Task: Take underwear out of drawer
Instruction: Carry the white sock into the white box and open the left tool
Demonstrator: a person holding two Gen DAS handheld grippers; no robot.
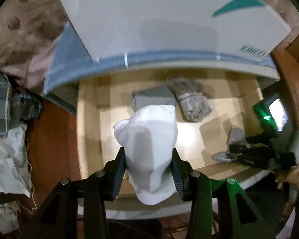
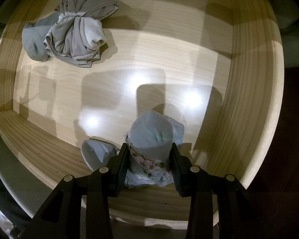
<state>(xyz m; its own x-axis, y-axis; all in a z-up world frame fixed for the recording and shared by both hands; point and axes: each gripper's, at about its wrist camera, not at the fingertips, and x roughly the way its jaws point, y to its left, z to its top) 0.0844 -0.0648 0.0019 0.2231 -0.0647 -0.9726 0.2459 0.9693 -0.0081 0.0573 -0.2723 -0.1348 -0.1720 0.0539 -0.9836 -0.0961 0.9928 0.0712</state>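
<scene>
The left hand-held gripper (image 1: 149, 171) is clamped on a white bundle of fabric (image 1: 149, 149), which looks like a rolled sock or small garment; both pads press its sides and the bundle sticks out past the fingertips, held above the open wooden drawer (image 1: 89, 119). Below it on the drawer floor lie a folded grey piece (image 1: 151, 97) and, touching it at its right, a beige knotted bundle (image 1: 191, 101). A white box with a teal mark (image 1: 169, 20) sits on the surface beyond the drawer.

The right hand-held gripper (image 2: 149, 165) points down into the same drawer, near its front wall, and is closed on a pale blue bundle (image 2: 151, 137) with frayed pink threads at its base; part of the blue cloth spreads on the drawer floor to the left of the fingers. Well apart, in the far left corner, the beige knotted bundle rests against the grey piece
</scene>
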